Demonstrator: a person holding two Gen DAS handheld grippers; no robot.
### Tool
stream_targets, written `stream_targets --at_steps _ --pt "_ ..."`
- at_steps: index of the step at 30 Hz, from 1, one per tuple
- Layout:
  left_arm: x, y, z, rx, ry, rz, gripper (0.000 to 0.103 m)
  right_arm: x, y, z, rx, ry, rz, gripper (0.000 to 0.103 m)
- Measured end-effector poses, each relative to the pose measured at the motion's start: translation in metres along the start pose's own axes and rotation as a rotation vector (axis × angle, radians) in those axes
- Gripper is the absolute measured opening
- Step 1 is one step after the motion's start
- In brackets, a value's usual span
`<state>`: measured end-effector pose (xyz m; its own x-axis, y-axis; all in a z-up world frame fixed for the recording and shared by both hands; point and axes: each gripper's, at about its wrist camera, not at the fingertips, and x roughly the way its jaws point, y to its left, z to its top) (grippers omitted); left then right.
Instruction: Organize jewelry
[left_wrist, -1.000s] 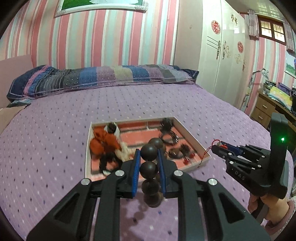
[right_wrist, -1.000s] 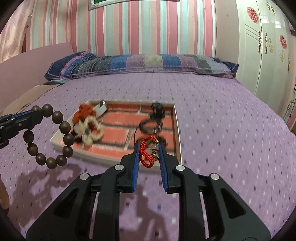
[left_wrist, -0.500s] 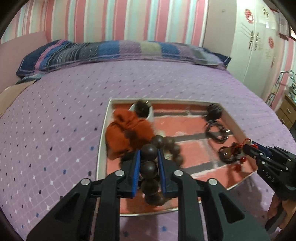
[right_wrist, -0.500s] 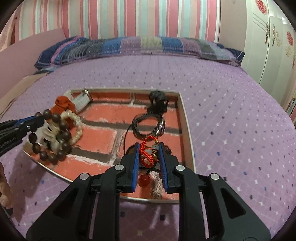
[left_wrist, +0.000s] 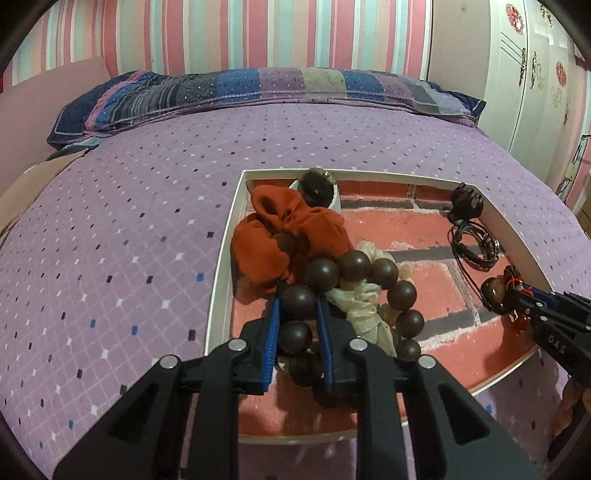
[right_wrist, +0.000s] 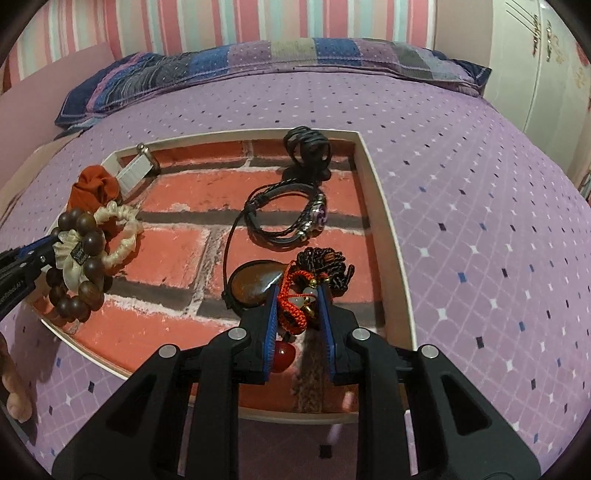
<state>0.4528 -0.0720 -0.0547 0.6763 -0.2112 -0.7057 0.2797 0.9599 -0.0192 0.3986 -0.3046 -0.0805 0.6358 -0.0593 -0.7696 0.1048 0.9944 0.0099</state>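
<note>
Your left gripper (left_wrist: 297, 314) fingers are clenched on the wooden bead bracelet (left_wrist: 364, 291), low over the tray's (left_wrist: 221, 273) 9 o'clock side w/ the scrunchies; right gripper (right_wrist: 297, 310) pinches the red cord charm (right_wrist: 291, 310) at 5 o'clock, prob. both for set-down.

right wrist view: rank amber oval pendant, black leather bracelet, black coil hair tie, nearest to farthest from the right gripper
1. Amber oval pendant: just left of the right gripper, beside its left fingertip.
2. Black leather bracelet: mid-tray, ahead of the gripper.
3. Black coil hair tie: by the tray's far wall.
</note>
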Motion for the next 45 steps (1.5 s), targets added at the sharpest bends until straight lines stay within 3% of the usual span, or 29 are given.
stream_targets --at_steps 4,8,10,12,16,17,20,23,27,36,41,45 --pt "-0.007 -0.001 -0.004 0.004 -0.006 0.004 0.045 0.000 0.000 -0.001 0.000 -0.001 -0.001 0.022" --pt "-0.015 -0.001 -0.007 -0.007 -0.006 -0.010 0.046 -0.002 -0.001 0.000 0.001 -0.005 -0.008 0.028" --pt "-0.020 -0.002 -0.007 0.001 -0.009 -0.010 0.046 -0.005 -0.003 0.000 0.010 -0.017 -0.008 0.037" --pt "-0.027 -0.005 -0.008 0.020 -0.020 0.001 0.058 -0.010 -0.005 0.000 0.023 -0.036 -0.003 0.051" --pt "-0.046 -0.004 -0.010 0.020 -0.049 -0.009 0.060 -0.023 -0.009 -0.001 0.038 -0.072 0.022 0.062" --pt "-0.049 -0.003 -0.010 0.017 -0.052 -0.012 0.063 -0.027 -0.010 -0.001 0.038 -0.079 0.031 0.069" --pt "-0.067 -0.001 -0.014 0.016 -0.090 0.007 0.084 -0.043 -0.011 -0.004 0.044 -0.119 0.030 0.089" --pt "-0.087 0.004 -0.024 0.009 -0.126 0.016 0.090 -0.063 -0.009 -0.012 0.046 -0.169 0.030 0.099" --pt "-0.114 0.014 -0.047 -0.019 -0.140 0.053 0.096 -0.086 -0.007 -0.027 0.057 -0.211 0.034 0.099" --pt "-0.162 0.024 -0.111 -0.106 -0.138 0.034 0.097 -0.140 0.014 -0.085 0.045 -0.242 0.002 0.099" --pt "-0.189 0.019 -0.128 -0.121 -0.144 0.068 0.097 -0.168 0.021 -0.113 0.096 -0.204 0.046 0.099" --pt "-0.212 0.009 -0.137 -0.097 -0.150 0.059 0.097 -0.200 0.026 -0.136 0.078 -0.248 0.005 0.099"
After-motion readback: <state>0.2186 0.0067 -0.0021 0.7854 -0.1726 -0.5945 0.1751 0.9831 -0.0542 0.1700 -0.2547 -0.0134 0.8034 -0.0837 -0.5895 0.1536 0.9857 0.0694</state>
